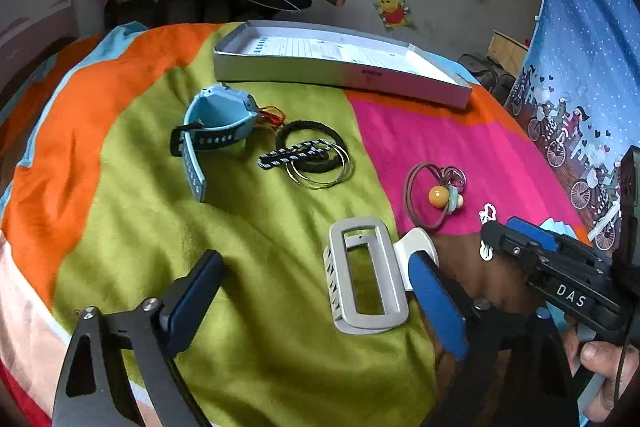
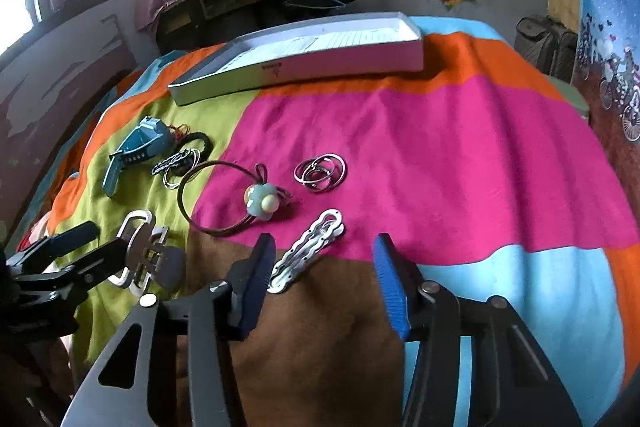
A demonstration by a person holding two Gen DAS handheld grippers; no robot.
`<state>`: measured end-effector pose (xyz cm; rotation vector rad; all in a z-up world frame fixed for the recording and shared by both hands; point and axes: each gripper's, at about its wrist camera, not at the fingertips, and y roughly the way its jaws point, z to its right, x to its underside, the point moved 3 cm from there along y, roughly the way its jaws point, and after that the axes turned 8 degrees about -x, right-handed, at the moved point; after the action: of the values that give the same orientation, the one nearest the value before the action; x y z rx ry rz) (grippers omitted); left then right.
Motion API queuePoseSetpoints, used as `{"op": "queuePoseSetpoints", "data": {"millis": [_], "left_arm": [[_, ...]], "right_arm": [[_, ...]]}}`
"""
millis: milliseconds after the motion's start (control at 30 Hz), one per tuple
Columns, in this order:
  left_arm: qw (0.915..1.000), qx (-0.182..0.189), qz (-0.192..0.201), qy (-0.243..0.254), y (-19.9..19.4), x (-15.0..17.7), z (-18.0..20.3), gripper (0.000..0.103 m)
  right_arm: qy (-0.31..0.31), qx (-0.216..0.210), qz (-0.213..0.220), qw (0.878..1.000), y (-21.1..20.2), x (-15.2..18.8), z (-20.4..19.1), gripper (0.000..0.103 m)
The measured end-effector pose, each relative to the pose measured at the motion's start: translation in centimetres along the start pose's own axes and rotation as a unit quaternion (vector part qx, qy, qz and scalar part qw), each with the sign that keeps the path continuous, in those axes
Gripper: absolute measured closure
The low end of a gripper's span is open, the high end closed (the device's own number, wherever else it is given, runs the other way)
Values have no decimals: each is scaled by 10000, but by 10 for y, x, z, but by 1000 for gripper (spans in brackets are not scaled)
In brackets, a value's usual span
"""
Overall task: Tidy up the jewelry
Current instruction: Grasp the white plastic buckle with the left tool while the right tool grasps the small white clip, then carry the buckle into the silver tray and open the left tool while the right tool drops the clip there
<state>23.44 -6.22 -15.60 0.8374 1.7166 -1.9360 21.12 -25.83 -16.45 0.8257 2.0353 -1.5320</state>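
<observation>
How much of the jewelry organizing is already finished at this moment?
Nothing looks sorted yet: the box holds only paper. In hand: nothing; the left gripper is open around the white hair claw, and the right gripper is open near the silver clips. Left: watch, hair tie, rings, bangles.

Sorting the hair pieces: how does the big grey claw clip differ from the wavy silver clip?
The claw clip is bulky, rectangular and matte grey with an open centre; the wavy clip is slim, flat and shiny. The claw clip lies on green fabric, the wavy clip across pink and brown. Both lie loose on the blanket.
</observation>
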Motion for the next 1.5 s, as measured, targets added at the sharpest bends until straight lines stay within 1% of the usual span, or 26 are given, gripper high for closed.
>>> {"op": "queuePoseSetpoints", "data": {"millis": [67,200,267,300,333,367,400,467,500,567,600,633,733,767,800,833,867,1000,1167,1300,1367,1500], "left_arm": [[10000,81,-51,28,2,-1,1,18],[9991,375,-204,8,8,-4,2,18],[9983,527,-267,4,9,-5,4,18],[9978,596,-296,16,10,-4,6,19],[9972,672,-340,30,11,-4,7,24],[9966,732,-374,30,11,-3,8,30],[9958,810,-430,17,12,-2,10,32],[9948,902,-476,-23,12,-1,11,40],[9941,954,-506,-55,13,0,11,43],[9929,1046,-563,-111,13,-1,12,54],[9925,1070,-585,-127,13,-1,13,56],[9924,1070,-587,-144,12,-1,13,58],[9919,1113,-573,-223,11,-3,12,64],[9915,1135,-574,-264,10,-4,10,71],[9921,1084,-587,-243,10,-5,10,76],[9926,1020,-637,-178,11,-4,10,84],[9929,951,-705,-93,13,-3,12,87],[9925,900,-824,38,17,3,13,87],[9915,966,-872,63,16,1,13,88],[9896,1122,-902,-74,10,-3,12,90],[9890,1193,-855,-187,5,-9,11,91],[9891,1173,-789,-412,-1,-22,4,91]], "right_arm": [[39,-30,-56,10000,2,1,1,57],[135,-82,-103,9998,6,1,1,62],[150,-89,-115,9998,7,1,0,67],[158,-95,-121,9998,7,1,0,73],[171,-94,-129,9997,7,1,-1,77],[178,-86,-133,9997,8,1,0,78],[185,-92,-134,9997,8,1,0,79],[194,-116,-132,9997,7,2,0,84],[195,-122,-133,9996,7,3,0,87],[216,-143,-129,9996,7,3,1,89],[238,-151,-125,9995,7,3,1,91],[254,-157,-125,9995,7,4,2,96],[293,-194,-149,9993,8,4,2,99],[278,-203,-144,9993,8,5,1,99],[258,-231,-137,9993,8,5,0,99],[232,-247,-136,9993,8,5,-2,99],[203,-245,-134,9994,8,5,-3,99],[186,-292,-130,9993,7,6,-6,99],[219,-298,-128,9992,6,6,-5,99],[225,-326,-96,9992,5,5,-5,99],[218,-353,-62,9991,3,5,-5,99],[168,-404,68,9990,-3,1,-9,99]]}}
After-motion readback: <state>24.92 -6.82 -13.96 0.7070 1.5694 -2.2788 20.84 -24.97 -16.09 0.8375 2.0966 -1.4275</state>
